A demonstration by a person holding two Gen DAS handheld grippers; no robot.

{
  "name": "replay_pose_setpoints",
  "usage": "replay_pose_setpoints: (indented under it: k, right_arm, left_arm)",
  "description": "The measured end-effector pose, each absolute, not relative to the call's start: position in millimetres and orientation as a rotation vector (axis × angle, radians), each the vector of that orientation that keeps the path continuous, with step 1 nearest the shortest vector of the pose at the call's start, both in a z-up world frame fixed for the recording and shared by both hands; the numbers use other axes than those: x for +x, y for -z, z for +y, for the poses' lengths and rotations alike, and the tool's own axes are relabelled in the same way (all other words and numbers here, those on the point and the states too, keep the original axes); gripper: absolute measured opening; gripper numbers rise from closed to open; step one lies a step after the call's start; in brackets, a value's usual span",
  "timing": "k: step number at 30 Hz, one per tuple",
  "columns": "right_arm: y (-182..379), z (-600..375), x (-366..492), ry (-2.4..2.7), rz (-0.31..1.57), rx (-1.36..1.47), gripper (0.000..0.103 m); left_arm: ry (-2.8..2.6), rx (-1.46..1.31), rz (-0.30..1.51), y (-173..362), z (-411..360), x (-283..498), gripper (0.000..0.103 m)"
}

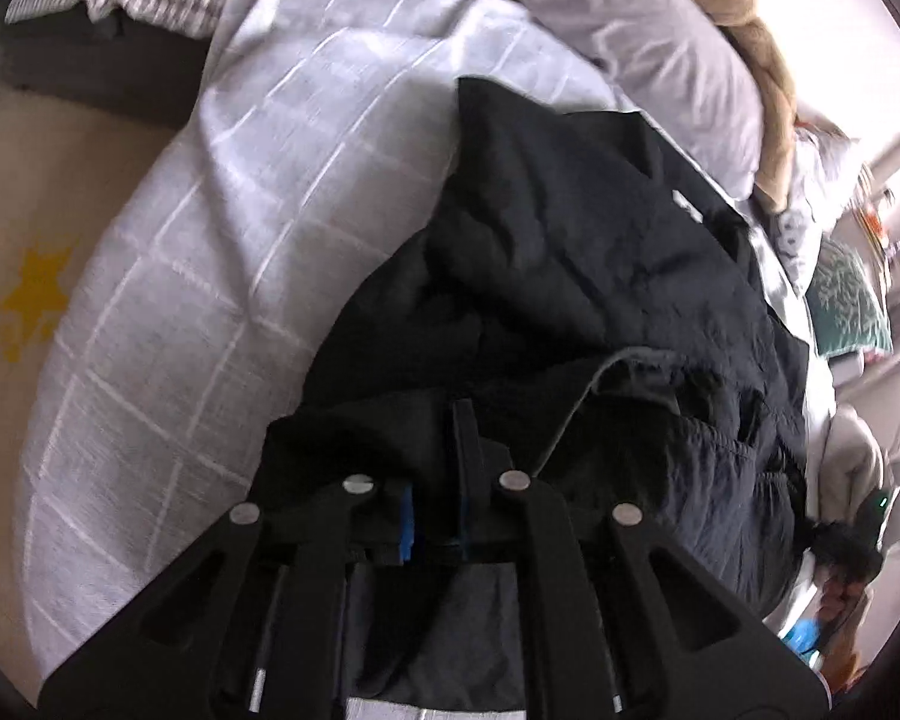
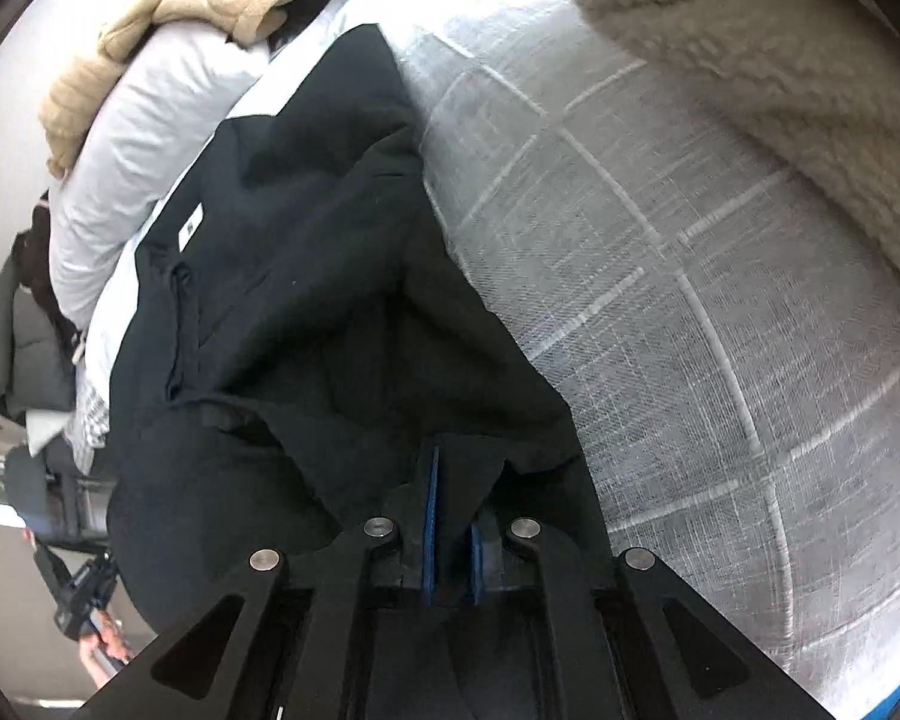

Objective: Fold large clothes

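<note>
- Pinching the near edge of the black garment (image 1: 570,252) with the left gripper (image 1: 444,450); jaws nearly together, dark fabric bunched between and over the fingers, a strip of blue pad showing.
- We see the right gripper (image 2: 447,480) almost closed too, blue pads close on either side of a fold of the same black garment (image 2: 306,276); cloth drapes over the finger tips.
- We can't tell how hard either pair of pads presses; fabric hides the contact.
- Black garment lies on the bed, spreading away from both grippers toward the far pillows; near edge is at the fingers.
- From the left wrist view the garment fills centre and right, with a gathered hem (image 1: 714,480) just right of the gripper.
- From the right wrist view it fills centre and left, a small white label (image 2: 191,228) on its far left part.
- Grey checked bedspread (image 1: 222,240) underneath, bare to the left in the left view and to the right (image 2: 660,300) in the right view.
- White pillow (image 1: 660,42) and beige knit blanket (image 2: 168,6) at the far end; cream fleece (image 2: 780,48) far right.
</note>
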State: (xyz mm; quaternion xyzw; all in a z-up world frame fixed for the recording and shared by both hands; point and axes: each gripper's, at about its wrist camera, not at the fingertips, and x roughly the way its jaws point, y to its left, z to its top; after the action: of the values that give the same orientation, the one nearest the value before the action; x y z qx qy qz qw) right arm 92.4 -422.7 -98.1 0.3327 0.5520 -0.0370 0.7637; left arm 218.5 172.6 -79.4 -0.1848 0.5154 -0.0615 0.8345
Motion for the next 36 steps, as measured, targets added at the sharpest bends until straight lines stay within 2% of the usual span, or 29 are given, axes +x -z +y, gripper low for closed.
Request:
replay_pose_setpoints:
  k: [1,3,5,7,8,9,11,15,17,19,20,24,31,33,34,35,36]
  right_arm:
    - [92.9,-422.7,91.8,0.06,1.198,0.722,0.016]
    - [79.8,-425.9,88.7,-0.002,1.168,0.73,0.022]
    - [60.9,-427.8,81.3,-0.071,1.105,0.735,0.024]
    - [46.2,-431.1,75.6,-0.116,1.054,0.723,0.025]
    - [40.0,-429.4,72.8,-0.135,1.034,0.7,0.025]
    - [35.9,-429.2,68.6,-0.146,1.021,0.671,0.025]
    - [33.5,-427.0,66.5,-0.159,1.014,0.631,0.025]
    - [34.3,-433.6,68.1,-0.206,0.997,0.697,0.029]
    - [39.2,-442.3,68.7,-0.226,0.987,0.766,0.037]
    - [41.9,-450.8,67.5,-0.225,0.952,0.831,0.064]
    - [40.0,-457.6,64.7,-0.212,0.92,0.863,0.066]
    - [29.6,-466.0,59.2,-0.146,0.867,0.81,0.066]
    - [58.3,-416.8,96.0,0.037,1.017,0.365,0.066]
    - [65.8,-408.7,106.7,0.066,1.035,0.31,0.064]
    - [70.2,-404.0,112.2,0.084,1.032,0.288,0.059]
    - [73.2,-401.2,115.0,0.086,1.029,0.276,0.055]
    - [75.6,-398.2,117.6,0.084,1.026,0.266,0.045]
  left_arm:
    - [0.149,-0.385,1.074,72.3,171.8,214.7,0.017]
    - [0.191,-0.371,1.021,57.8,172.1,204.2,0.033]
    - [0.203,-0.353,0.972,46.2,173.9,195.8,0.044]
    - [0.191,-0.324,0.926,37.4,176.8,189.6,0.066]
    - [0.155,-0.298,0.874,30.2,180.5,184.4,0.082]
    - [0.133,-0.282,0.828,25.1,183.7,180.3,0.085]
    - [0.125,-0.265,0.784,19.1,190.7,176.6,0.085]
    - [0.11,-0.234,0.831,31.9,193.7,181.1,0.085]
    - [0.118,-0.204,0.862,40.9,188.8,182.5,0.085]
    - [0.129,-0.175,0.883,49.2,181.9,182.5,0.085]
    - [0.135,-0.157,0.896,53.7,177.7,183.4,0.085]
    - [0.139,-0.042,0.931,67.7,159.1,185.5,0.085]
    - [0.117,0.086,0.89,77.2,144.5,201.2,0.083]
    - [0.123,0.06,0.915,82.9,144.0,211.9,0.076]
    - [0.131,0.033,0.93,86.4,144.7,217.6,0.074]
    - [0.129,0.013,0.939,89.1,145.7,221.2,0.068]
    - [0.127,-0.01,0.948,91.7,147.5,224.0,0.051]
